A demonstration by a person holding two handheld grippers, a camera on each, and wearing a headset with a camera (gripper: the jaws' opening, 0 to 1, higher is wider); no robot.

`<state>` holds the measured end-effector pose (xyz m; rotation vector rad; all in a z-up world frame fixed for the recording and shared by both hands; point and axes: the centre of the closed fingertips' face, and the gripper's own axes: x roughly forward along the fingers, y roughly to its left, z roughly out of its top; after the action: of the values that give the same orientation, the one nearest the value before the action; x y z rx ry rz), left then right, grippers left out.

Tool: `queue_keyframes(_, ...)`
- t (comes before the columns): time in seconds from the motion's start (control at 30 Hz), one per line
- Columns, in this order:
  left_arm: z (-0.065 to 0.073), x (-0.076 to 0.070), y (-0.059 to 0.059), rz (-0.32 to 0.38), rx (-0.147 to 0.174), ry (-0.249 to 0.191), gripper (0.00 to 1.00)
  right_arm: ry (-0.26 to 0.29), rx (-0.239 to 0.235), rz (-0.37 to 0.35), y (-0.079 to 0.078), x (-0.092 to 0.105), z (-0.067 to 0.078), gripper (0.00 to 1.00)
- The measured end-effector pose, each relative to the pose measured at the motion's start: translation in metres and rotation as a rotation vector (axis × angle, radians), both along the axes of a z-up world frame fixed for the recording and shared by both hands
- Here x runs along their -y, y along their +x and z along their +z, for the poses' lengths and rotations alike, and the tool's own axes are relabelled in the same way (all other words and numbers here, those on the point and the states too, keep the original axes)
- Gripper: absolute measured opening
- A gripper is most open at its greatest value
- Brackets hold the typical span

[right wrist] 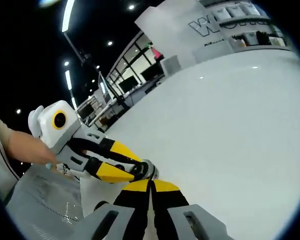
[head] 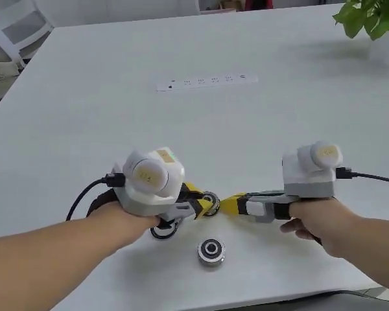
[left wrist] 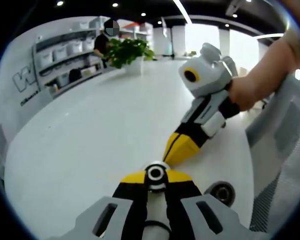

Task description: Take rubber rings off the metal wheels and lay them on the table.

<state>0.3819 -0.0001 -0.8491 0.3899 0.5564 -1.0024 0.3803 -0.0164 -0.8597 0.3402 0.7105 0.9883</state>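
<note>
White table (head: 117, 116): we list it first, broad and matte, bearing all that follows. Potted plant (head: 369, 16): green leaves at the far right corner of the table; in the left gripper view it stands at the far end (left wrist: 127, 50). White chair (head: 19, 26): beyond the far left edge, apart from the table. Left gripper (head: 206, 203): grey and white body with black-and-yellow jaws, held low over the near part of the table and pointing right; we find its jaws closed on a small metal wheel, which sits between the yellow tips in its own view (left wrist: 156, 175). Right gripper (head: 228, 205): same make, pointing left towards the other; its jaws lie pressed together with a thin seam between them in its own view (right wrist: 150, 184), the tips just beside the held wheel, and we cannot tell whether they pinch anything. Power strip (head: 206, 82): white, lying flat across the middle of the table, well apart from both grippers. Held metal wheel (head: 211, 201): clamped in the left gripper's tips just above the table, pale rim and dark centre (right wrist: 146, 170). Second metal wheel (head: 211, 251): lying flat on the table near the front edge, just below the two sets of tips and touching neither. Dark ring (head: 163, 232): on the table under the left gripper's body, partly hidden; we take it for a rubber ring but cannot be sure.
</note>
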Motion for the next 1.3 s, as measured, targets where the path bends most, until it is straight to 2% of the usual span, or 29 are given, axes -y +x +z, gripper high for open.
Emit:
queue_keyframes(0.03, 0.000, 0.000, 0.000, 0.001, 0.000, -0.001, 0.12, 0.009, 0.001, -0.024, 0.003, 0.002, 0.001, 0.00)
queue_keyframes(0.07, 0.000, 0.000, 0.000, 0.002, 0.000, -0.001, 0.12, 0.051, 0.002, -0.036, 0.006, 0.001, 0.008, 0.00)
queue_keyframes(0.1, 0.000, 0.000, 0.000, 0.002, -0.001, -0.001, 0.12, 0.054, -0.034, -0.035, 0.004, 0.001, 0.006, 0.00)
queue_keyframes(0.13, 0.000, 0.000, 0.000, 0.002, -0.001, 0.000, 0.12, 0.040, -0.020, -0.029, 0.004, 0.001, 0.005, 0.00)
queue_keyframes(0.2, 0.000, 0.001, 0.000, 0.003, -0.001, 0.003, 0.12, 0.050, -0.027, -0.035, 0.002, 0.000, 0.006, 0.00)
queue_keyframes(0.43, 0.000, 0.002, -0.001, 0.003, 0.008, 0.012, 0.12, 0.106, -0.093, -0.065, 0.001, 0.001, 0.008, 0.00)
queue_keyframes(0.63, 0.000, 0.002, -0.001, 0.004, 0.013, 0.022, 0.12, 0.118, -0.124, -0.070, -0.001, -0.002, 0.011, 0.00)
queue_keyframes(1.3, -0.001, 0.002, -0.001, 0.000, 0.016, 0.037, 0.12, 0.157, -0.144, -0.039, -0.006, -0.011, 0.017, 0.00)
